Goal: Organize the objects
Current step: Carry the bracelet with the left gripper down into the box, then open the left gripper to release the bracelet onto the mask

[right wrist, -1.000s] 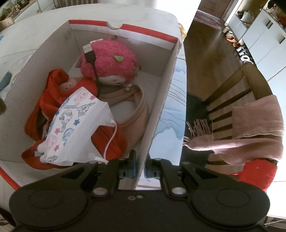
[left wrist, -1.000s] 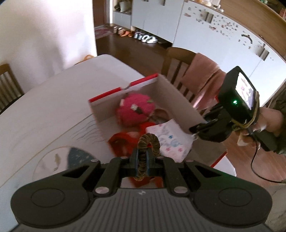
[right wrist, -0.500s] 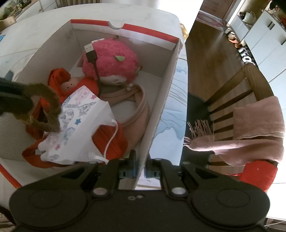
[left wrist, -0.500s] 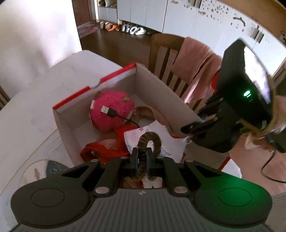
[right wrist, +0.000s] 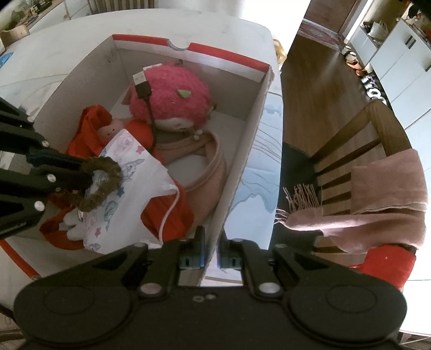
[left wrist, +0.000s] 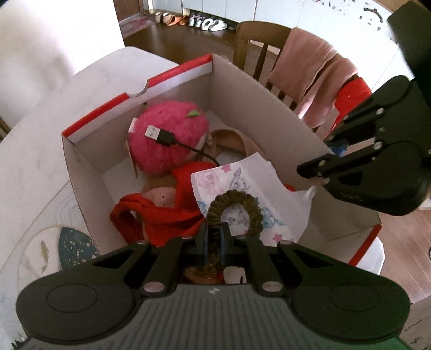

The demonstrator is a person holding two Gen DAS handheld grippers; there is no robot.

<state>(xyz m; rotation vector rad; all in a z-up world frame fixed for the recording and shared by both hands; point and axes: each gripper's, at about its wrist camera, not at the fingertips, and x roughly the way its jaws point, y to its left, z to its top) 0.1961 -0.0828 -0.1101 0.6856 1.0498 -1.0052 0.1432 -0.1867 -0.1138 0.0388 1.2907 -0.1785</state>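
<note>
A red-edged cardboard box (left wrist: 256, 88) on the table holds a pink plush toy (left wrist: 167, 140) with a black USB cable (left wrist: 161, 136) over it, a red-dressed doll (left wrist: 164, 210) and a patterned child's face mask (left wrist: 247, 188). My left gripper (left wrist: 214, 234) is shut on a brown braided hair tie (left wrist: 235, 206) and holds it above the mask, inside the box. It also shows in the right wrist view (right wrist: 80, 172), with the hair tie (right wrist: 105, 183). My right gripper (right wrist: 211, 242) is shut on the box's right wall (right wrist: 242, 161).
A wooden chair (right wrist: 363, 150) with a pink scarf (right wrist: 377, 193) stands beside the table. A placemat with a fish drawing (left wrist: 54, 247) lies left of the box. Shoes (left wrist: 194, 20) line the far floor.
My left gripper has carried the hair tie forward from outside the box's near wall to over the mask inside the box. My right gripper has kept its hold on the wall.
</note>
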